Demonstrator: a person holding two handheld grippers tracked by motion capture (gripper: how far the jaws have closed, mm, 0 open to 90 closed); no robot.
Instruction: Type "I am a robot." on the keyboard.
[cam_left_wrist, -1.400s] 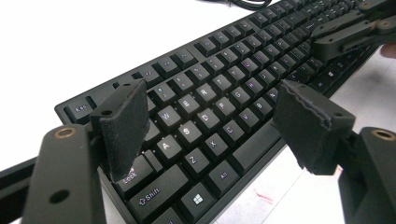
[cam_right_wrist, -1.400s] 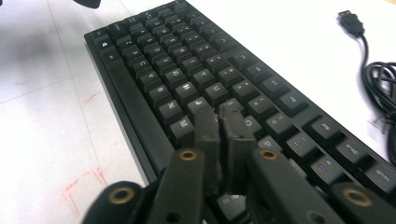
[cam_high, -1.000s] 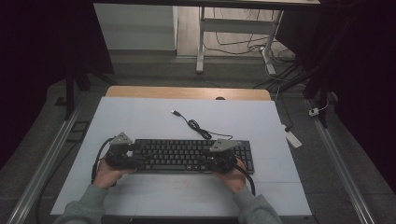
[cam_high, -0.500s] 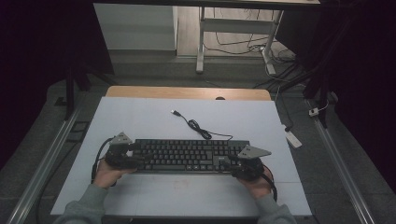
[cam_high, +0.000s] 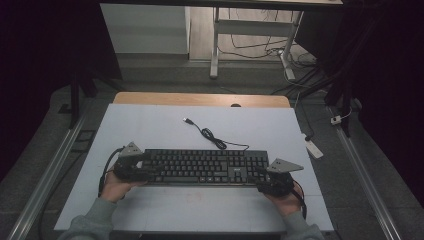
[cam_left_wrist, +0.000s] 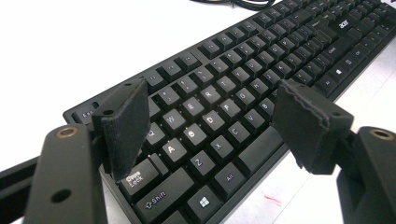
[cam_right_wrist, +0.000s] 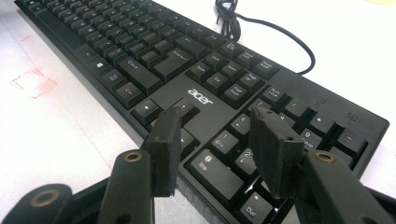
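Both hand-held grippers, left (cam_high: 141, 167) and right (cam_high: 266, 179), sit spread at the Acer keyboard's (cam_high: 202, 166) ends, lower frame. I'd grip the edges evenly.

On the black plastic full-size keyboard (cam_right_wrist: 196, 70) we read a white "acer" logo (cam_right_wrist: 200, 97) above the arrow keys. We also read key legends: "Caps Lock" (cam_left_wrist: 133, 176), "Shift" (cam_left_wrist: 159, 198), "Alt" (cam_left_wrist: 229, 178), and letters A, Z, W.

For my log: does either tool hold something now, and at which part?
Nothing is held. Both tools, left and right, stand open above the ends of the black plastic keyboard.
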